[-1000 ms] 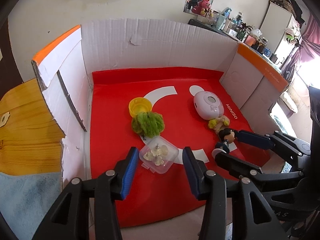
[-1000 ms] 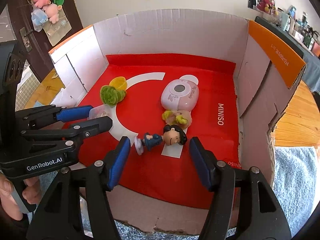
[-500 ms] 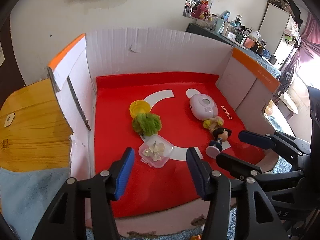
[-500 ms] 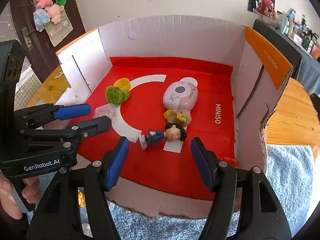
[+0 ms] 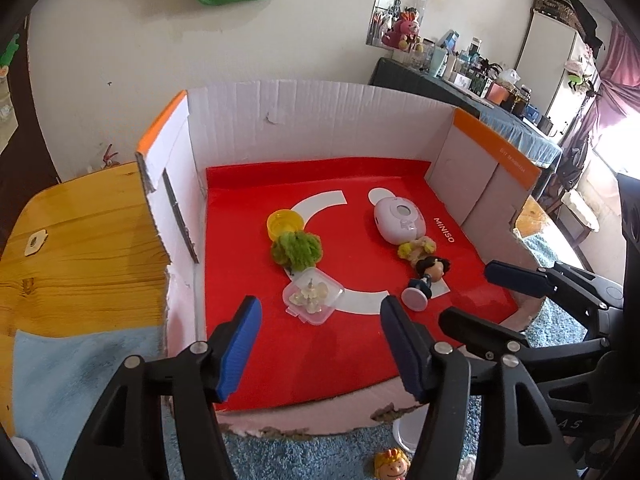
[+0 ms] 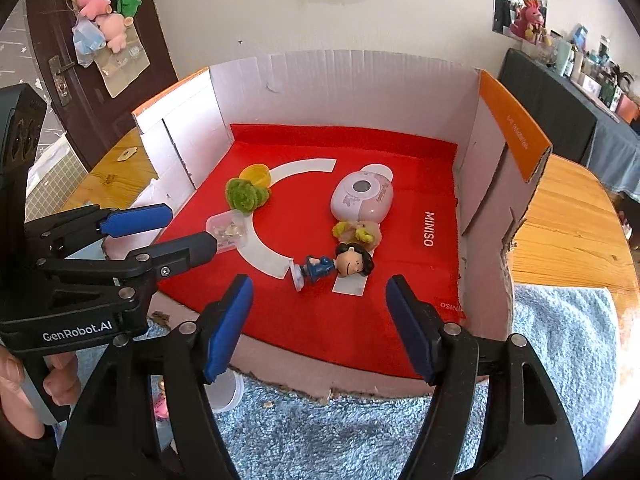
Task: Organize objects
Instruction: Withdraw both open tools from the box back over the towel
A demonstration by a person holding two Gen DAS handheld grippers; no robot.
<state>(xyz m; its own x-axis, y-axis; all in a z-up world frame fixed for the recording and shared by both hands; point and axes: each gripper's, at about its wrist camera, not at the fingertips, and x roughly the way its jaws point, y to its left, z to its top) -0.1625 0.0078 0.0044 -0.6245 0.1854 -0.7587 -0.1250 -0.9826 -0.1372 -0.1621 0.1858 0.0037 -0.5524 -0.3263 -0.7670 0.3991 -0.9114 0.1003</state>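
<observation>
A cardboard box (image 5: 320, 120) lined in red holds a yellow cap (image 5: 283, 221), a green fuzzy ball (image 5: 297, 249), a clear small container (image 5: 313, 298), a pink oval device (image 5: 398, 220), a yellow-haired doll (image 5: 416, 247) and a dark-haired figurine (image 5: 428, 276) lying on its side. My left gripper (image 5: 319, 320) hovers at the box's near edge, just short of the container, jaws opening and nothing between them. My right gripper (image 6: 319, 288) hangs in front of the figurine (image 6: 336, 266), jaws opening too, empty. Each gripper shows in the other's view: right gripper (image 5: 467, 292), left gripper (image 6: 191, 226).
The box stands on a wooden table (image 6: 568, 216) over a blue fluffy towel (image 6: 360, 432). A small blond figurine (image 5: 392, 465) and a white cup (image 6: 229, 392) lie on the towel before the box. A hand (image 6: 24, 392) holds the left gripper. Shelves and clutter stand far behind.
Both grippers have drawn back toward the box's near edge and risen, with jaws wider. The container and the dark-haired figurine stay on the red liner, farther from the fingertips.
</observation>
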